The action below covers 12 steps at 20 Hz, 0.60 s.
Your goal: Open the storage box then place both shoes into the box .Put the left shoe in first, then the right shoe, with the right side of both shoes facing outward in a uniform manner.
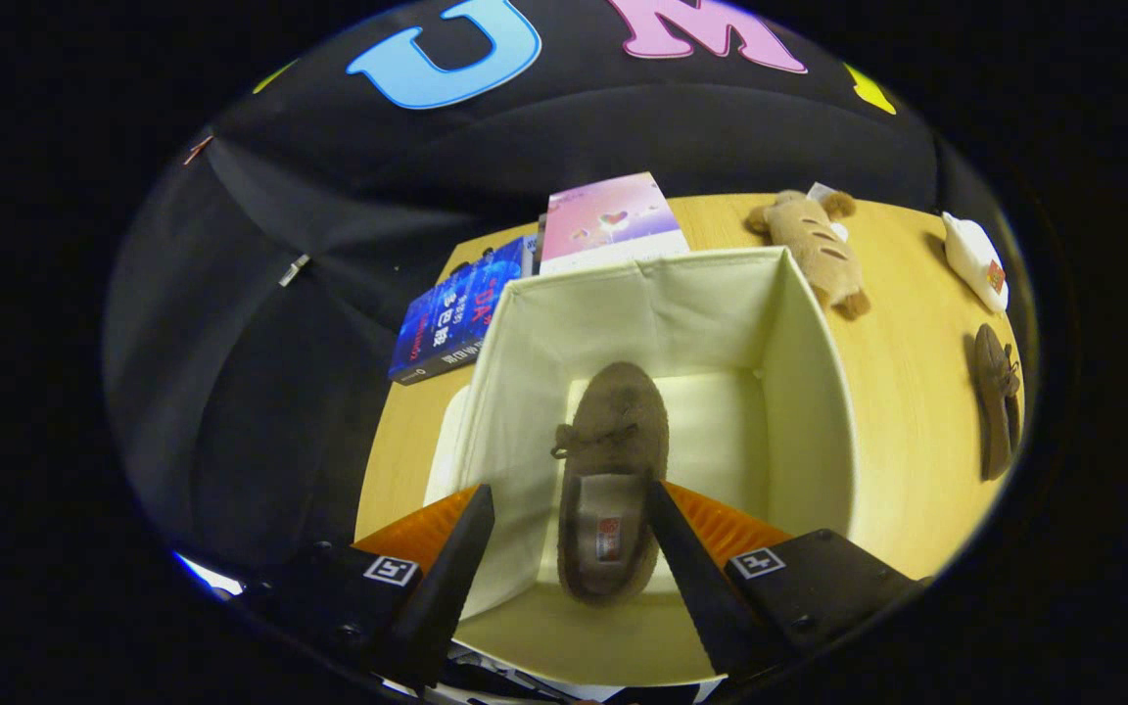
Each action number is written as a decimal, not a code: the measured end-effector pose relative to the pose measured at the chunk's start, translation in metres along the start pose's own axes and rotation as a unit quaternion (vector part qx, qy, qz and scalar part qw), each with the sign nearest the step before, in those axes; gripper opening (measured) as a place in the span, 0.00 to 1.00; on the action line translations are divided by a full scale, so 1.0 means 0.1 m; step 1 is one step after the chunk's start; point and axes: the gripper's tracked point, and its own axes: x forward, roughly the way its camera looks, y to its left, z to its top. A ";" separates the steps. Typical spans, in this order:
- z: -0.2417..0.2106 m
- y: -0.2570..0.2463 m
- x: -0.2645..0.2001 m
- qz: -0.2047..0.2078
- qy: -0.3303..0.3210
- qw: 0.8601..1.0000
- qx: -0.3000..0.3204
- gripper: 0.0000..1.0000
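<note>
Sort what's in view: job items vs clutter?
Job: storage box, open; brown shoe inside it, between the open tool fingers; second brown shoe on the table.
Clutter: blue book, pink book, plush toy, white item.

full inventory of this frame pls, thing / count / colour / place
Open fabric storage box: 1, cream, on the table just ahead of the fingers.
Brown suede shoe in the box: 1, brown, on the box floor, seen between the fingers, not gripped.
Second brown shoe: 1, brown, on the table right of the box.
Plush toy: 1, tan with brown stripes, beyond the box's right corner.
White object: 1, white, far right of the table.
Blue book: 1, left of the box.
Pink book: 1, behind the box.
Wooden table: 1, light wood.
Gripper: 1, fingers open above the box.
</note>
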 end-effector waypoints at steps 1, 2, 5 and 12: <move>0.08 -0.05 -0.14 0.003 -0.016 1.000 -0.008 0.99; 0.17 -0.13 -0.27 0.004 -0.035 0.999 -0.021 0.99; 0.43 -0.61 -0.67 -0.015 -0.085 0.994 -0.064 0.99; 0.68 -2.37 -1.42 -0.105 -0.124 0.983 -0.089 0.99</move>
